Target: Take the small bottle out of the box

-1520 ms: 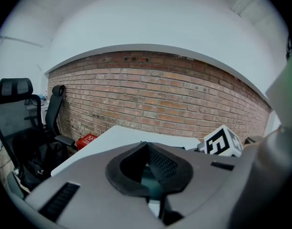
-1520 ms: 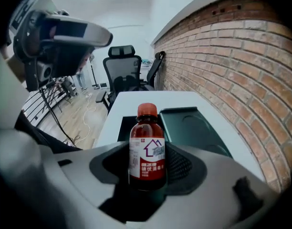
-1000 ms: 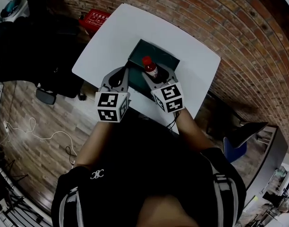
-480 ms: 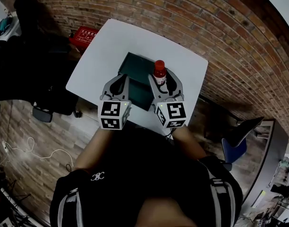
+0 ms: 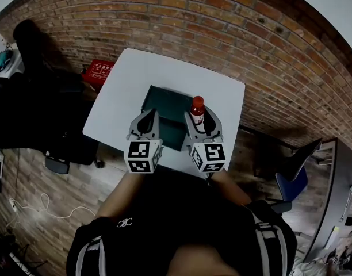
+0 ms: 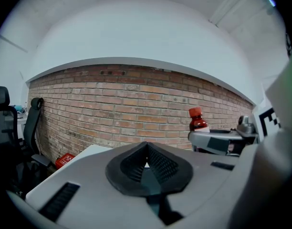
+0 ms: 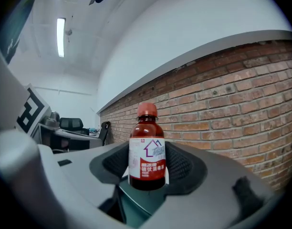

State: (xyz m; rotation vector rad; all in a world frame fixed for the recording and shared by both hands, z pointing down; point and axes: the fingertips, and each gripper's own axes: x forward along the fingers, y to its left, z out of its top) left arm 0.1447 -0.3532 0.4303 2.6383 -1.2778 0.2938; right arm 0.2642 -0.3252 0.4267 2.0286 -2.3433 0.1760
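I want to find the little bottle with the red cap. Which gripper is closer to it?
Right. The right gripper is shut on the bottle; the left gripper sits off to its left, not touching.

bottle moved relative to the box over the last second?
Yes. The small bottle, clamped in the right gripper, showed over the middle of the box a second ago. In the head view it now sits at the box's right edge.

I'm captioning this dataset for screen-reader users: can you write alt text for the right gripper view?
A small brown bottle with a red cap and a red-and-white label stands upright, clamped between the right gripper's two dark pads. Behind it runs a brick wall under a white ceiling.
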